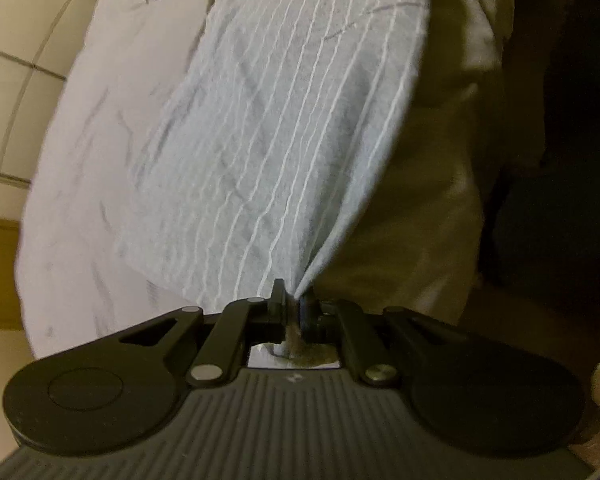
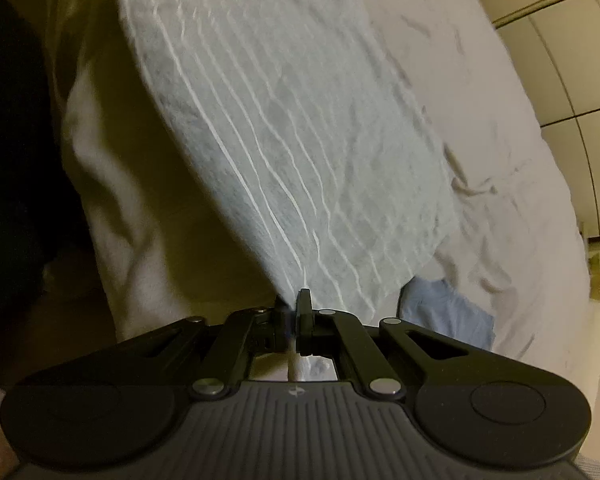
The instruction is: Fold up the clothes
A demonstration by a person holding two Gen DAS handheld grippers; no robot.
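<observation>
Both claws, left claw (image 1: 292, 300) and right claw (image 2: 292, 312), pinch blurred striped cloth (image 1: 268, 128).

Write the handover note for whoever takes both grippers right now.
Left gripper: shut on a corner of the striped garment.
Right gripper: shut on another corner of the same garment.
Striped garment: pale grey-blue with thin white stripes, stretched away from both grippers over the white bed sheet; its far part seems to rest on the sheet. A light blue cloth lies on the bed beside the right gripper.
Done: both corners gripped, cloth spread taut.
Left: no fold visible yet; probably carry the held edge forward over the far part, release, then finish folding.
</observation>
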